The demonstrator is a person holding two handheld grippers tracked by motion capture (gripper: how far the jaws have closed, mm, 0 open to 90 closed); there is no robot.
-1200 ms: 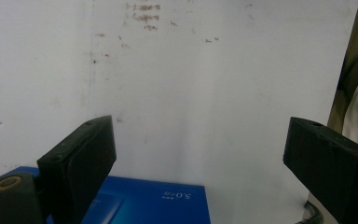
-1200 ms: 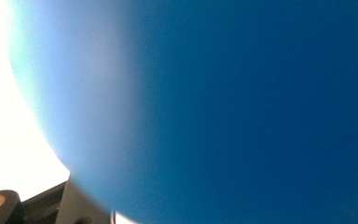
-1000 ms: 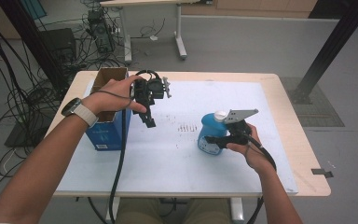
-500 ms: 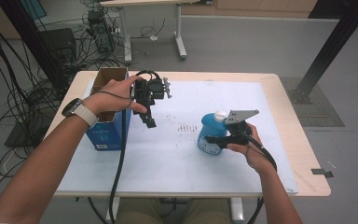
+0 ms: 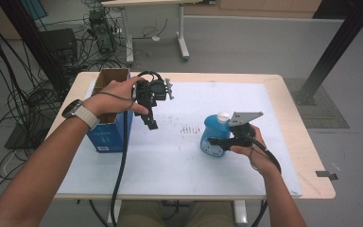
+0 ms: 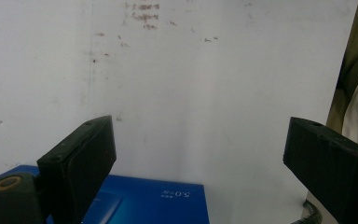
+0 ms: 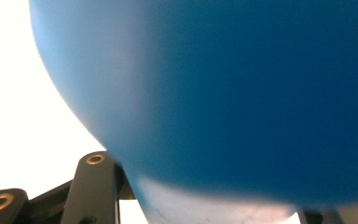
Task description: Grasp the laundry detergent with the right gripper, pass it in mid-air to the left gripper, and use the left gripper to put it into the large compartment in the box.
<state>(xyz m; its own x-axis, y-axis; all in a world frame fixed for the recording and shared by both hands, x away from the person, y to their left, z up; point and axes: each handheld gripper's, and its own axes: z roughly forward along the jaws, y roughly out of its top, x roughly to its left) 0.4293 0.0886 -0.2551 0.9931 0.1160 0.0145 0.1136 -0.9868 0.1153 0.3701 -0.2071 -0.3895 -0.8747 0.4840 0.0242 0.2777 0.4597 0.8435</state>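
Start at your left: your left gripper (image 5: 150,106) hangs in the air above the white table (image 5: 179,165), just beside the open blue cardboard box (image 5: 108,135). Its jaws stand wide apart with nothing between them, and in the left gripper view they look down past the blue box's edge (image 6: 144,205) at the bare table. Now go to your right: your right gripper (image 5: 217,142) is down low on the table, and its jaws are squeezed onto the round blue plastic bottle with the white cap (image 5: 213,135). In the right gripper view the bottle's blue side (image 7: 223,93) is pressed right up against the camera. The bottle stands up straight, its cap on top, so its long way runs up and down, and the jaws hold it low on its fat belly from the side. The blue box sits well apart from it, off to the left across the table. Your right hand (image 5: 250,146) is the one at the bottle; your left hand (image 5: 116,94) is the one near the box. If the bottle is going into the box, I think it has to be lifted and carried left.
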